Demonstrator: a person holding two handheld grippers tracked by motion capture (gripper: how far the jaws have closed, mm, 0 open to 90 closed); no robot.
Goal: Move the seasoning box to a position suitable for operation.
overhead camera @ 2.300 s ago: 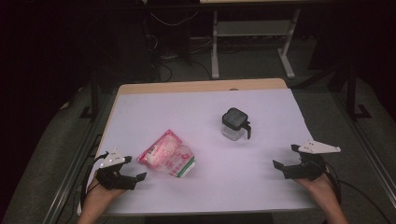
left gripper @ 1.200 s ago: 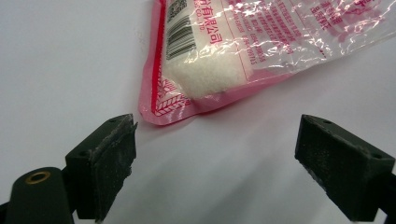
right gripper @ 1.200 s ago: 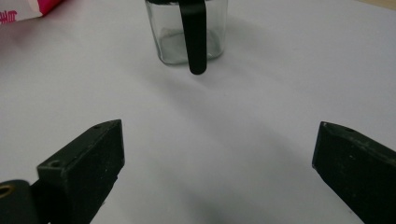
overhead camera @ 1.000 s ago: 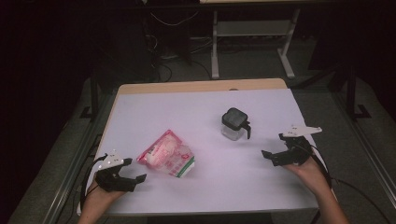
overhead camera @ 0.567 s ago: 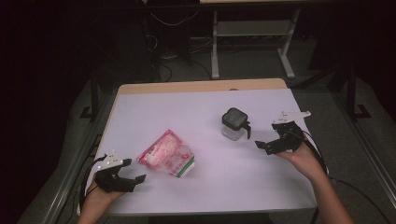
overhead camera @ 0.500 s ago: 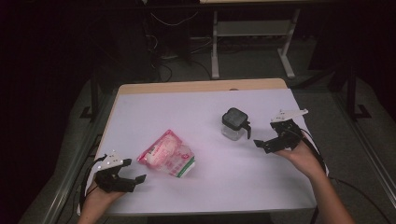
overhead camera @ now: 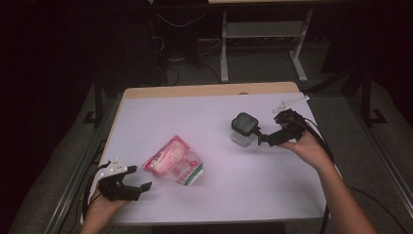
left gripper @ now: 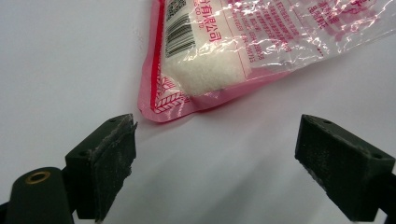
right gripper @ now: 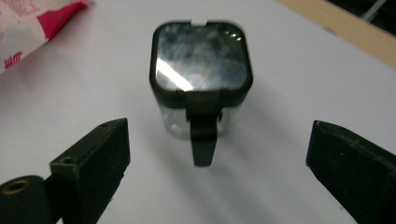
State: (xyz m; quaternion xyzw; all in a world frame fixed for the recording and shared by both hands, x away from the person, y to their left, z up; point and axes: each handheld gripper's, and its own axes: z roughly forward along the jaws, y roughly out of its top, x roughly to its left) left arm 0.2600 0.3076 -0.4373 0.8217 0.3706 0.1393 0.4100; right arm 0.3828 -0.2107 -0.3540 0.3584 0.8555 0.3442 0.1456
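My right gripper (overhead camera: 263, 139) is at the right of the white table (overhead camera: 204, 109), jaws spread wide and pointed at the clear jar (overhead camera: 243, 130) with the black square lid. In the right gripper view the jar (right gripper: 201, 88) stands upright just ahead of the jaw gap, its black lid tab hanging toward me, no jaw touching it. The jar sits right of centre on the table, well apart from the pink packet (overhead camera: 174, 161), which lies flat left of centre. My left gripper (overhead camera: 139, 187) rests near the table's near left corner, jaws also spread, holding nothing. In the left gripper view the packet's lower corner (left gripper: 187, 88) lies just beyond the jaw tips, white granules showing through its clear film; no contact
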